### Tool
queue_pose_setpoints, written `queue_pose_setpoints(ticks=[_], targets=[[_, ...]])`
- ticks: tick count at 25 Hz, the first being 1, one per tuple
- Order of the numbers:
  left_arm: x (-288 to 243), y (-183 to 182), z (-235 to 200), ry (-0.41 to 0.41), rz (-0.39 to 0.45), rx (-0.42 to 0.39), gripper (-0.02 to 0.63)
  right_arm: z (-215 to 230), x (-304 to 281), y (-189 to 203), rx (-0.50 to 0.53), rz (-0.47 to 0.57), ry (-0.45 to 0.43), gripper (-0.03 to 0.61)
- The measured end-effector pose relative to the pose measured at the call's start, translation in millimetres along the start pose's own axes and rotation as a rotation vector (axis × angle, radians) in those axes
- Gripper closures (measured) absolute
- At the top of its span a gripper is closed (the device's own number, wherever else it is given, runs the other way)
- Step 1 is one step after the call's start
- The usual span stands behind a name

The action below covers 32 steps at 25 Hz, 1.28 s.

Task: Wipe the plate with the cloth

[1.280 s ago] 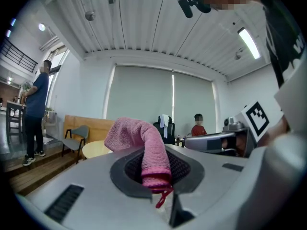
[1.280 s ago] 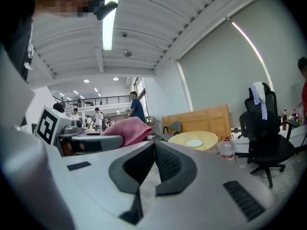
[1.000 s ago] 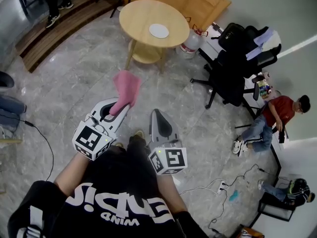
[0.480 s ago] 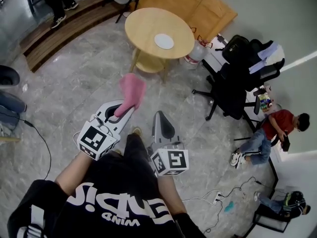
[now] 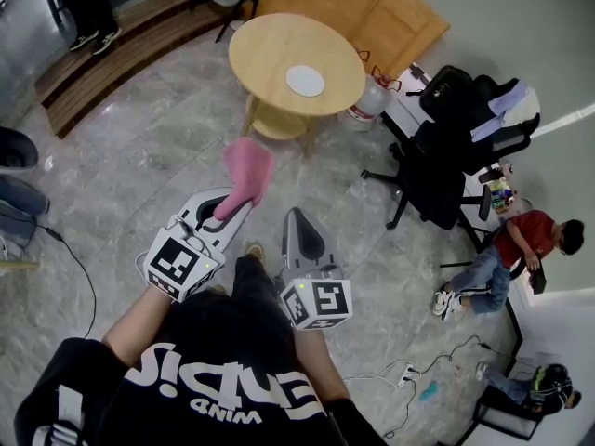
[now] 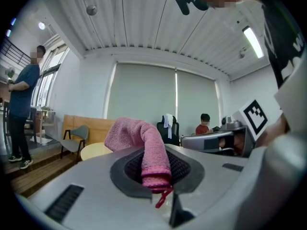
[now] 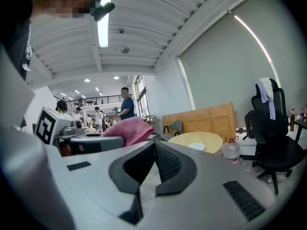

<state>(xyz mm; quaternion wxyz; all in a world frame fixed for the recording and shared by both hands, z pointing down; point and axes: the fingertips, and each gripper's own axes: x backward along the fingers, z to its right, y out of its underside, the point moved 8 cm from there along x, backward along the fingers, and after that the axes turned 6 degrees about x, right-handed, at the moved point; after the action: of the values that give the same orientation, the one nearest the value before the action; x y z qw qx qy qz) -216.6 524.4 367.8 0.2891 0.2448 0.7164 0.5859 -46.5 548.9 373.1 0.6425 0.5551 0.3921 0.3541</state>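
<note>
my left gripper (image 5: pixel 228 210) clamps the pink cloth (image 5: pixel 245 169) by its edge, my right gripper (image 5: pixel 296 221) is closed and empty, and that thin hold may slip before i reach the plate (image 5: pixel 305 81), upper centre on the table (image 5: pixel 265 49).

— Room check for you: grey marble floor (image 5: pixel 139 156), round wooden worktop (image 5: pixel 265 59) ahead, black office chair (image 5: pixel 442 151) to its right.
— Above you?
— Slatted white ceiling (image 7: pixel 144 37), strip light (image 7: pixel 103 18) on.

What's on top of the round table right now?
Only a white plate, toward the right side of the table in the head view. The top covers most of the shelf below it, so what lies there cannot be seen.
</note>
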Motion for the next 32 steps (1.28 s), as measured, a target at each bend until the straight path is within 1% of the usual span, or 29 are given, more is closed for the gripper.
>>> queue_pose_setpoints(ticks=[7,13,19,25,32], targets=[[-40.6,-12.8,-25.4,-0.028,-0.012,0.002,0.563,30.8,-40.4,-7.6,-0.005,-0.008,-0.036,0.555],[-76.3,-22.7,-33.3,-0.043,-0.015,0.010,0.563,60.8,-65.8,-12.6,-0.016,-0.012,-0.073,0.555],[-105.1,-27.4,-38.4,-0.061,-0.021,0.015,0.563,92.1,-84.0,-11.2,-0.030,-0.015,-0.090,0.555],[-137.8,-32.1,-44.1,-0.100,-0.016,0.023,0.563,125.7,-99.6,-14.3,-0.027,-0.016,-0.118,0.555],[-153.7,-32.0,-50.3,-0.133,-0.019,0.028,0.563,145.1,-115.8,-14.7,-0.028,-0.024,-0.154,0.555]])
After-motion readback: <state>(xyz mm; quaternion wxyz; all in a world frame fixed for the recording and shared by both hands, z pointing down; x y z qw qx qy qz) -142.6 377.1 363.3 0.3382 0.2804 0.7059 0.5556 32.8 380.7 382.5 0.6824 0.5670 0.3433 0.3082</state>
